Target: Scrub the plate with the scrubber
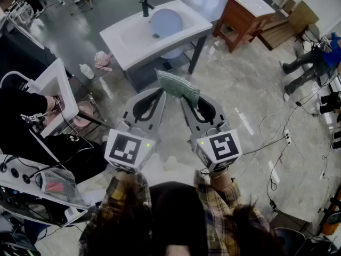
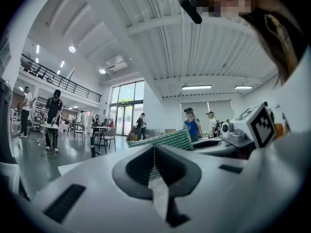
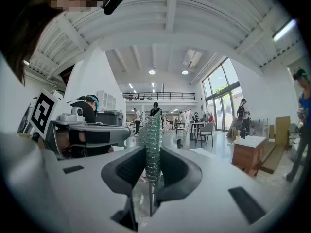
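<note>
Both grippers are held up side by side over the floor, well short of the sink. A green mesh scrubber (image 1: 177, 87) (image 2: 170, 139) (image 3: 152, 135) spans their tips. My right gripper (image 1: 187, 97) (image 3: 152, 147) is shut on it, and the mesh stands upright between its pads. My left gripper (image 1: 161, 91) (image 2: 154, 147) is shut too, with a green edge of the scrubber pinched in its slit. A pale blue plate (image 1: 166, 23) lies in the basin of the white sink table (image 1: 128, 44), far ahead of both grippers.
A black faucet (image 1: 145, 5) stands behind the plate. A wooden cabinet (image 1: 242, 15) is at the back right. Another white washstand (image 1: 53, 87) with a person in black is at the left. A seated person (image 1: 311, 63) and floor cables (image 1: 282, 137) are at the right.
</note>
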Demonstrator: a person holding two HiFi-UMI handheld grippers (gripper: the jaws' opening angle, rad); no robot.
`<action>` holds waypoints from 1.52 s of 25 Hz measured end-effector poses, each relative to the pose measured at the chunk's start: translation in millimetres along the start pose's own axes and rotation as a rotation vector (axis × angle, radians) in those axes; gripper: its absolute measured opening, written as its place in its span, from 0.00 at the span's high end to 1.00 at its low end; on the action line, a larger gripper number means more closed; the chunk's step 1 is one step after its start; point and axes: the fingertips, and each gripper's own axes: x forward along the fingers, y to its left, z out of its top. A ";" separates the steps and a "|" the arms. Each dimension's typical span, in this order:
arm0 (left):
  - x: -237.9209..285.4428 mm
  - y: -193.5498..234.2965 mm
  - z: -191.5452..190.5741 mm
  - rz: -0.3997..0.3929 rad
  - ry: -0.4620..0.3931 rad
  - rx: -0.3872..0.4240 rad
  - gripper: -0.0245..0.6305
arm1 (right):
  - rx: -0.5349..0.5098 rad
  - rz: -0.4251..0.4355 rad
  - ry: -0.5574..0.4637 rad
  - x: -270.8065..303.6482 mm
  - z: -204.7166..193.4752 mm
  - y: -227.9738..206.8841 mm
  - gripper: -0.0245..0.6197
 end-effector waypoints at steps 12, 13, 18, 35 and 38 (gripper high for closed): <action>7.9 -34.4 0.5 -0.007 0.012 0.005 0.93 | 0.006 0.007 -0.015 -30.3 -3.7 -13.2 0.81; 9.6 -37.5 0.2 -0.011 0.009 0.011 0.93 | 0.009 0.004 -0.015 -33.9 -5.2 -15.6 0.81; 19.4 -39.1 -5.5 -0.026 0.011 0.033 0.93 | 0.029 -0.005 -0.005 -38.4 -14.0 -25.9 0.81; 118.0 50.3 -11.9 0.010 0.023 -0.040 0.93 | 0.031 0.013 0.032 73.6 -11.9 -93.3 0.81; 144.1 75.4 -9.4 0.014 0.018 -0.043 0.93 | 0.017 0.012 0.040 102.2 -5.9 -113.5 0.81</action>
